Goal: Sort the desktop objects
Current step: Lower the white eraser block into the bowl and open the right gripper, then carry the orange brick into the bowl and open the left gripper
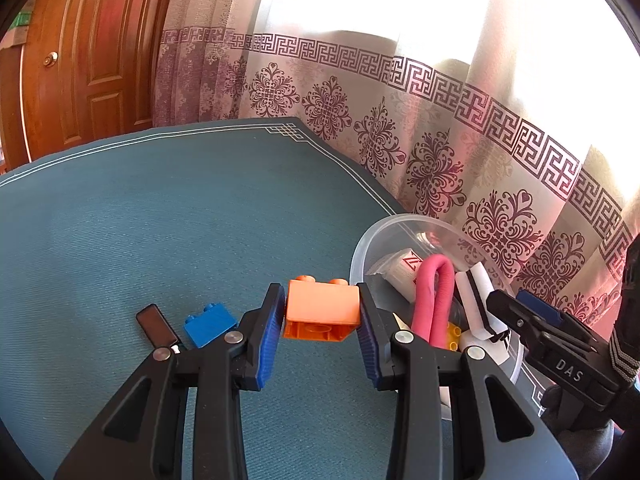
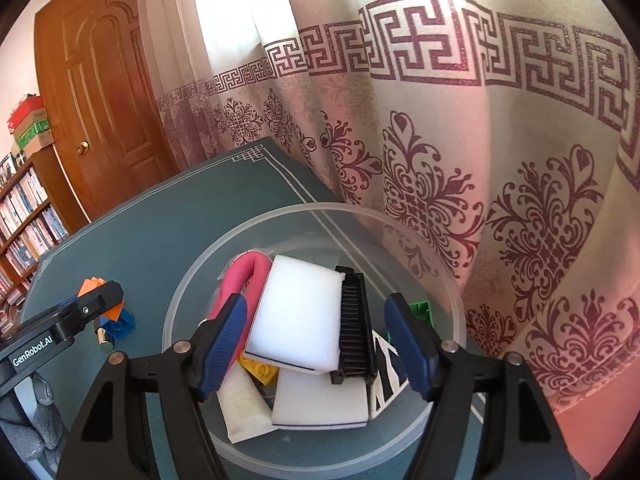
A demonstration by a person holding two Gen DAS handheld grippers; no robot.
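Note:
My left gripper [image 1: 322, 316] is shut on an orange toy brick [image 1: 322, 310] and holds it above the teal table mat [image 1: 160, 220], just left of the clear plastic bowl [image 1: 384, 232]. A blue brick [image 1: 210, 324] and a small dark flat piece [image 1: 156, 326] lie on the mat to the left. My right gripper [image 2: 316, 344] is open above the bowl [image 2: 440, 276]. Below it a white eraser with a black brush edge [image 2: 296, 320] lies in the bowl, with a pink loop [image 2: 240, 280], a yellow brick [image 2: 260, 368], a green piece [image 2: 422, 312] and white packets [image 2: 244, 408].
A patterned curtain [image 1: 440, 140] hangs right behind the table's far edge and the bowl. A wooden door [image 1: 88, 60] stands at the back left. A bookshelf [image 2: 24, 216] shows on the left in the right wrist view.

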